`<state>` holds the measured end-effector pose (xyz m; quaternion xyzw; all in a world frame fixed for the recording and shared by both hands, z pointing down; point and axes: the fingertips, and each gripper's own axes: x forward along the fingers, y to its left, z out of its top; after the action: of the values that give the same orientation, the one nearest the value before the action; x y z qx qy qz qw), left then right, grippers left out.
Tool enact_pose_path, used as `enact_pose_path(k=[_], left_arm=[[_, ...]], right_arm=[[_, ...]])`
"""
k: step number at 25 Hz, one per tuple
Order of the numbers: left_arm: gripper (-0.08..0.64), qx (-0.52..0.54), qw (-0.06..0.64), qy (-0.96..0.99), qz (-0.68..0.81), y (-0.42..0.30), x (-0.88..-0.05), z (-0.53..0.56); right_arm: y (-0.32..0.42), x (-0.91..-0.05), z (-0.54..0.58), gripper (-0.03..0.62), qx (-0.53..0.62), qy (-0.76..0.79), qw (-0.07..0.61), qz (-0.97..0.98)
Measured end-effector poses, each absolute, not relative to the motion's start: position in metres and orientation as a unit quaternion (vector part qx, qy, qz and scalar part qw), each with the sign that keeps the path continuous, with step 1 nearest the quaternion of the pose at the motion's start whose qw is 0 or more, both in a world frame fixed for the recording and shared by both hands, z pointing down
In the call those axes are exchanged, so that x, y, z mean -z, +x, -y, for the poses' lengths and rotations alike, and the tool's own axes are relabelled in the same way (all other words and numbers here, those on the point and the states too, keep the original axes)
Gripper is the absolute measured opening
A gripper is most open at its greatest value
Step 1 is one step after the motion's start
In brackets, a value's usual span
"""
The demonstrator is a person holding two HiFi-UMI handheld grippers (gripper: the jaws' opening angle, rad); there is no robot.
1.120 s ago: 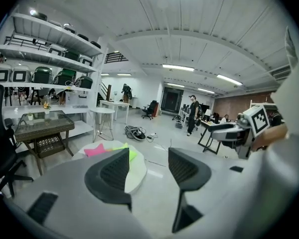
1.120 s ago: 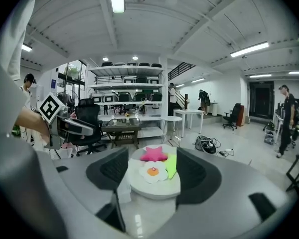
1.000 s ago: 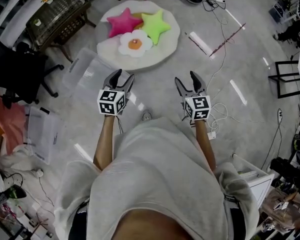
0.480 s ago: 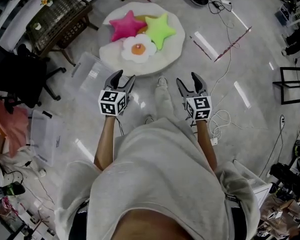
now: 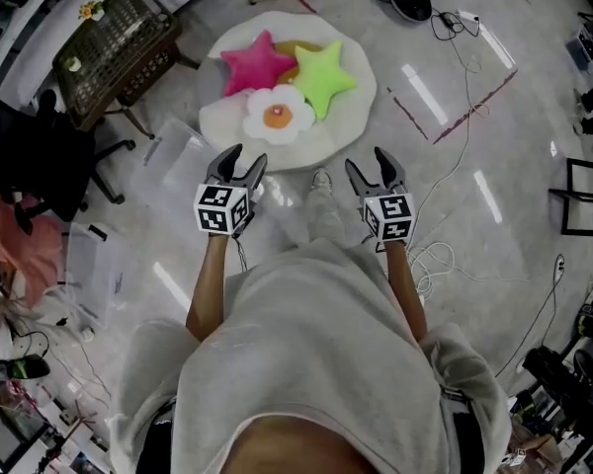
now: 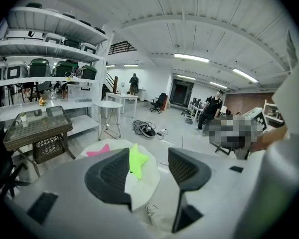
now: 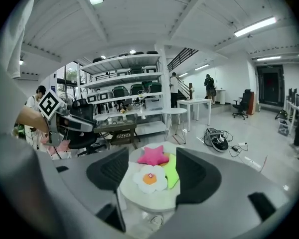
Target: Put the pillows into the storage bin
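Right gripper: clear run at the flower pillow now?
Likely yes. Right gripper is open and empty, and nothing stands between it and the flower pillow on the white rug, though short of it.

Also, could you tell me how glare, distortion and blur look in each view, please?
Head view: white glare streaks on the glossy floor, edges curved. Left gripper view: heavy fisheye, dark corners, bowed shelves. Right gripper view: same fisheye vignette, but the flower pillow is crisp and evenly lit.
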<state>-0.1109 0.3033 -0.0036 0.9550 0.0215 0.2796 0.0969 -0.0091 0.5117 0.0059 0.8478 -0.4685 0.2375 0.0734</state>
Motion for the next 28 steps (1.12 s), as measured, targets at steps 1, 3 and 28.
enact_pose_path(k=[1,3,28], left_arm=[[0.241,-0.284,0.097,0.954,-0.019,-0.098,0.003,-0.3],[0.241,-0.291,0.099,0.951,-0.012,-0.071,0.002,-0.293],[0.241,-0.384,0.139,0.912,0.026,0.01,-0.115,-0.204]], right_arm=[[0.006,-0.007,-0.507,0.279,-0.24,0.845,0.073,0.472],[0.036,-0.01,-0.498,0.279,-0.245,0.839,0.074,0.48],[0.146,-0.134,-0.373,0.279,-0.349,0.759,0.108,0.539]])
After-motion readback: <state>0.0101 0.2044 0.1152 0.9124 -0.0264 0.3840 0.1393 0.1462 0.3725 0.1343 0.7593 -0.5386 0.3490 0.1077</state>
